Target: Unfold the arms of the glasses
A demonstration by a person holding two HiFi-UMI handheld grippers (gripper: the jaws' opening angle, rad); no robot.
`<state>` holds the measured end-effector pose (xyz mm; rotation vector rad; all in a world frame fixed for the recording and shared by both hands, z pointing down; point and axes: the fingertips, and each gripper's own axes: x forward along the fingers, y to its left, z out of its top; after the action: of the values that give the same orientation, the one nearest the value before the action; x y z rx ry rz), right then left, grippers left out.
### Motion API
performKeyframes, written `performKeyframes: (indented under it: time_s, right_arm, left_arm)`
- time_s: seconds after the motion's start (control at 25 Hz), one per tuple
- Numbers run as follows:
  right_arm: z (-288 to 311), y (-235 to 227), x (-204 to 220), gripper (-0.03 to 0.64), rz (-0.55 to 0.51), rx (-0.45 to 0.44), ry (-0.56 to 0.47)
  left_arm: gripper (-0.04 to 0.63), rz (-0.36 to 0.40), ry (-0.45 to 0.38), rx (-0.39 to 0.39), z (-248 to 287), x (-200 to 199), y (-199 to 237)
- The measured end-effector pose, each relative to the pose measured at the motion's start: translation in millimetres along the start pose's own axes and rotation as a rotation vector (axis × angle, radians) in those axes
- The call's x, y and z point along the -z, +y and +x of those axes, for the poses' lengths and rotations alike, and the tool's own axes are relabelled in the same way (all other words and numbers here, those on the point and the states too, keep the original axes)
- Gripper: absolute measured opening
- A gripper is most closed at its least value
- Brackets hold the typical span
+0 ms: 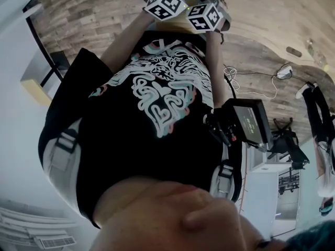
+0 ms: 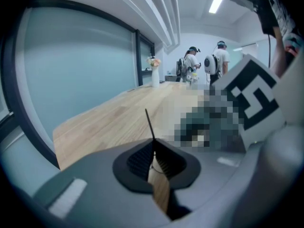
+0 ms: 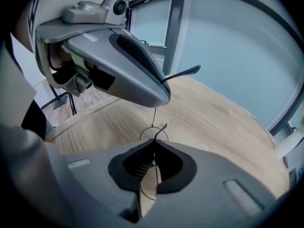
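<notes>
The glasses are thin dark wire ones, held in the air between both grippers. In the right gripper view my right gripper [image 3: 153, 158] is shut on the frame, and a round lens rim [image 3: 154, 133] shows just past the jaws. My left gripper [image 3: 164, 96] hangs right above it, with an arm tip [image 3: 190, 71] sticking out of its side. In the left gripper view my left gripper [image 2: 153, 153] is shut on a thin dark arm [image 2: 149, 122] that pokes up from the jaws. The head view shows only the two marker cubes [image 1: 165, 3] [image 1: 205, 15] side by side; the glasses are hidden there.
A long wooden table [image 2: 118, 120] lies below the grippers, beside a glass wall [image 2: 80, 65]. A white vase of flowers [image 2: 155, 74] and two people [image 2: 192, 63] are at its far end. Cables [image 1: 254, 82] lie on the wooden floor.
</notes>
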<state>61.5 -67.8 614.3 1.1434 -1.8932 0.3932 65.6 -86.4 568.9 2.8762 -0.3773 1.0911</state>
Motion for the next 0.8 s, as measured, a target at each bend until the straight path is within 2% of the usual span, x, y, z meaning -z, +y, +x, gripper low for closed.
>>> performKeyframes:
  time_s: [0.24,0.44,0.72,0.8]
  right_arm:
    - [-14.8,-6.5,-6.0,0.006,0.071,-0.004,-0.084]
    - [-27.6,-18.7,-14.1,0.006,0.132,0.000,-0.156]
    - [-40.9,-32.0,-28.2,0.006,0.286,-0.016,-0.307]
    - [-49.2,-33.2,-35.2,0.006,0.303,-0.025,-0.351]
  left_arm:
    - [-0.002,-0.029,-0.003,-0.001,1.4,4.2,6.2]
    - [-0.002,-0.114,-0.017,0.002,2.9,9.6,15.5]
    - [-0.002,-0.103,-0.065,0.009,0.8,-13.1,31.0]
    - [-0.002,-0.105,-0.072,0.007,-2.2,-17.6,34.7]
